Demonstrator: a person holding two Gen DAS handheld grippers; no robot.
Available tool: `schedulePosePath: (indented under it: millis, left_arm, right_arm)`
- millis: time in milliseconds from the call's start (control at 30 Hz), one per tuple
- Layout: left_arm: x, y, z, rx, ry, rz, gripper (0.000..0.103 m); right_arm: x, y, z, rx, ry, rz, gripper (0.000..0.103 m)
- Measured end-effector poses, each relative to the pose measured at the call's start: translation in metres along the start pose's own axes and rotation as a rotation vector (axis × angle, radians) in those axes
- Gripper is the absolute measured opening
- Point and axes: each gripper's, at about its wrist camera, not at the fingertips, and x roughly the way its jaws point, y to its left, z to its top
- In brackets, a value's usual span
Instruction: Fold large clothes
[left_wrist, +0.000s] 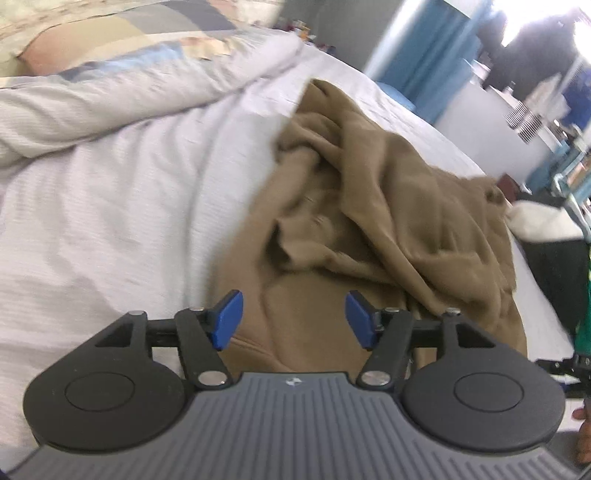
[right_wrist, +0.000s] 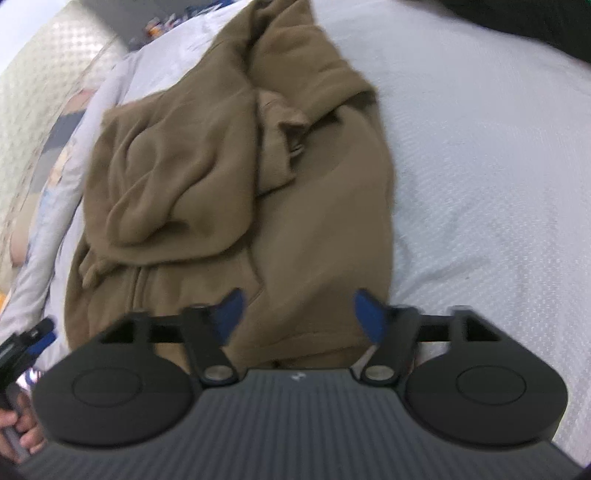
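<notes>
Both released: left hand-held gripper (left_wrist: 294, 319) and right hand-held gripper (right_wrist: 299, 315) gaping over rumpled brown hoodie (right_wrist: 236, 177) on bed (right_wrist: 480, 166). Might grab several bunched layers, wrecking the fold.

White-covered bed (left_wrist: 110, 221), patchwork quilt (left_wrist: 110, 37) behind, blue curtain (left_wrist: 424, 48), bright window glare (left_wrist: 535, 18).

Both wrist cameras look steeply down, close, from opposite sides, sharing the crumpled brown fleece hoodie (left_wrist: 369, 206) (right_wrist: 236, 184) on the white textured bed (left_wrist: 110, 221) (right_wrist: 480, 166).
</notes>
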Motion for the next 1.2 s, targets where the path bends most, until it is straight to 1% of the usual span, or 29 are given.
schedulePosePath:
  millis: [67,133,233,300,400,500,600,633,733,767,800,900,967,1000,1100,1133,1200]
  left_arm:
    - [0.002,0.01,0.007,-0.024,0.001,0.031,0.07]
    - [0.008,0.019,0.011,-0.047,0.011,0.043,0.07]
    - [0.026,0.03,0.012,-0.088,0.038,0.076,0.07]
    - [0.04,0.038,0.01,-0.117,0.06,0.088,0.07]
    - [0.056,0.048,0.01,-0.174,0.1,0.067,0.07]
    - [0.07,0.058,0.01,-0.23,0.139,0.047,0.069]
    - [0.077,0.062,0.008,-0.257,0.155,0.039,0.069]
    - [0.078,0.062,0.007,-0.259,0.157,0.036,0.069]
    - [0.077,0.06,0.004,-0.256,0.155,0.012,0.069]
    - [0.078,0.058,0.003,-0.255,0.155,-0.001,0.069]
    - [0.079,0.057,0.002,-0.255,0.156,-0.012,0.069]
    - [0.076,0.054,-0.002,-0.252,0.152,-0.056,0.069]
    - [0.073,0.052,-0.003,-0.25,0.144,-0.101,0.069]
    - [0.071,0.051,-0.004,-0.245,0.135,-0.107,0.069]
    - [0.066,0.051,-0.005,-0.25,0.121,-0.147,0.069]
    - [0.065,0.051,-0.005,-0.254,0.12,-0.152,0.069]
    - [0.065,0.051,-0.005,-0.26,0.125,-0.149,0.069]
  right_arm:
    - [0.003,-0.008,0.003,0.043,-0.006,-0.002,0.085]
    - [0.009,-0.02,0.008,0.105,-0.003,-0.004,0.085]
    - [0.019,-0.03,0.012,0.186,0.019,-0.001,0.085]
    - [0.023,-0.032,0.015,0.201,0.008,-0.01,0.085]
    - [0.03,-0.031,0.02,0.202,0.001,-0.025,0.085]
    - [0.042,-0.034,0.025,0.224,0.02,-0.03,0.085]
    - [0.054,-0.038,0.029,0.253,0.015,-0.037,0.085]
    - [0.06,-0.04,0.031,0.267,0.02,-0.027,0.088]
    - [0.071,-0.043,0.032,0.309,0.02,0.062,0.088]
    - [0.073,-0.043,0.031,0.31,0.02,0.076,0.088]
    - [0.074,-0.04,0.03,0.303,0.015,0.092,0.088]
    - [0.068,-0.027,0.026,0.24,-0.001,0.178,0.088]
    - [0.06,-0.018,0.023,0.192,-0.029,0.23,0.088]
    - [0.058,-0.015,0.022,0.175,-0.04,0.259,0.088]
    - [0.052,-0.011,0.021,0.156,-0.07,0.361,0.088]
    - [0.048,-0.011,0.022,0.152,-0.081,0.394,0.088]
    - [0.045,-0.012,0.021,0.159,-0.092,0.434,0.088]
